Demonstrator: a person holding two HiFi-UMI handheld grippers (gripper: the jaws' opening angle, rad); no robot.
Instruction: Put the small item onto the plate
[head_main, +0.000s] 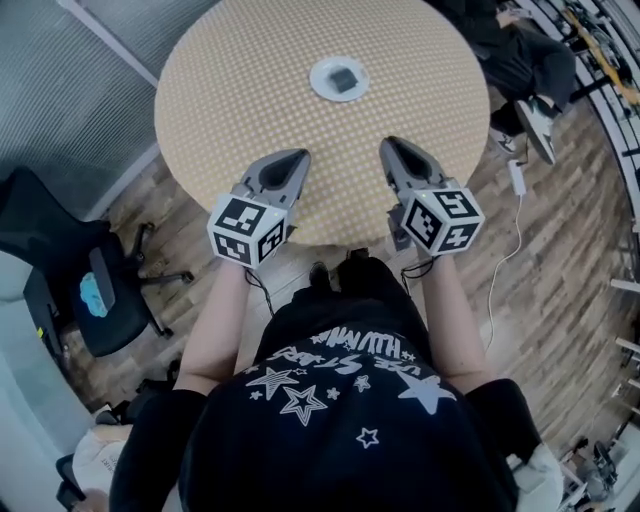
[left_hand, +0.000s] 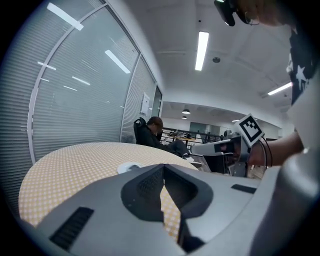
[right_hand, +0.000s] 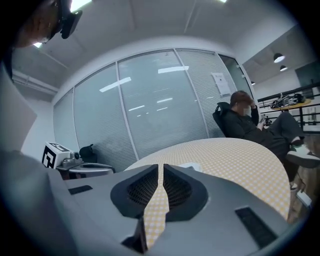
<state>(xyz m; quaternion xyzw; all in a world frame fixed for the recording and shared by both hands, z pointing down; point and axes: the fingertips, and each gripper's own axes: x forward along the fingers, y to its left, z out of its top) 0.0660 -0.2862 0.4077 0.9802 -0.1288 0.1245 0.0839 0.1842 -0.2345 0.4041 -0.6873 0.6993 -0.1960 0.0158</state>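
A small dark item, squarish and flat, lies at the centre of a white plate sitting upright toward the round table's far edge.

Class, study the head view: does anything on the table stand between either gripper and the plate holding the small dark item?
Nothing visible does. Only bare table lies between the left gripper, the right gripper and the plate, where the small dark item already rests.

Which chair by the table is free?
The black chair left of the table, with a blue thing on its seat. The other chair, on the far side, has a person sitting in it.
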